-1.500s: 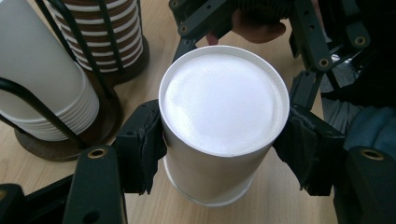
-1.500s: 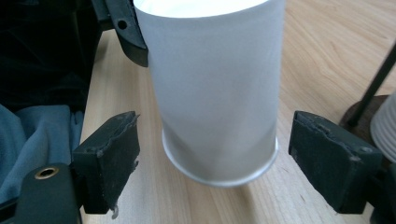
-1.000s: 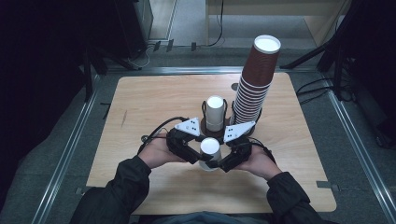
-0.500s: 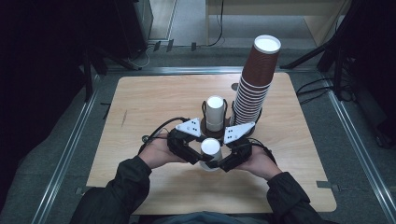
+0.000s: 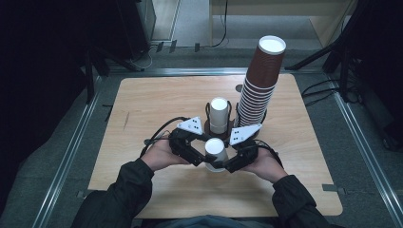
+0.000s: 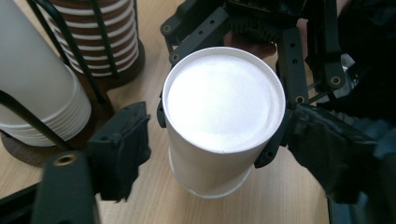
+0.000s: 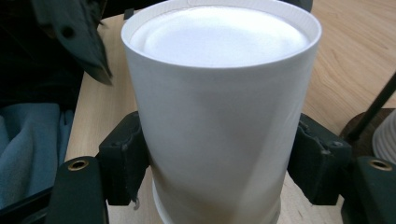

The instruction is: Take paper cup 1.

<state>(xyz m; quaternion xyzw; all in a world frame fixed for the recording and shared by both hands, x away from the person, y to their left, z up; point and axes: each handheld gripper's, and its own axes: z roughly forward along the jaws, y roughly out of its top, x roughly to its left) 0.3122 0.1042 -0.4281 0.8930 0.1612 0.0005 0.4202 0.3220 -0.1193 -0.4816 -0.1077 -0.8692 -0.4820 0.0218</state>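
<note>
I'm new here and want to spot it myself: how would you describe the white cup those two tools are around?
Start at the tall brown cup stack at the back right of the wooden table. In front, nearest the person, a white cup stands upside down. Unlike the white stack in the wire holder, it stands apart, between the jaws of both grippers.

Your white cup reads as matt paper, smooth-walled, with a faintly grainy upturned base and a rolled rim. The pads of your right gripper look like soft matt black rubber or foam, slightly frayed at one edge; brass-coloured metal inserts sit in the jaw arms. The arms of your left gripper are matt black plastic with drilled holes. The table is light wood, smooth with a low sheen. The far brown cup stack is ribbed paper; its holder is thin black wire on a dark wooden base. Your sleeves are dull dark cloth.
</note>
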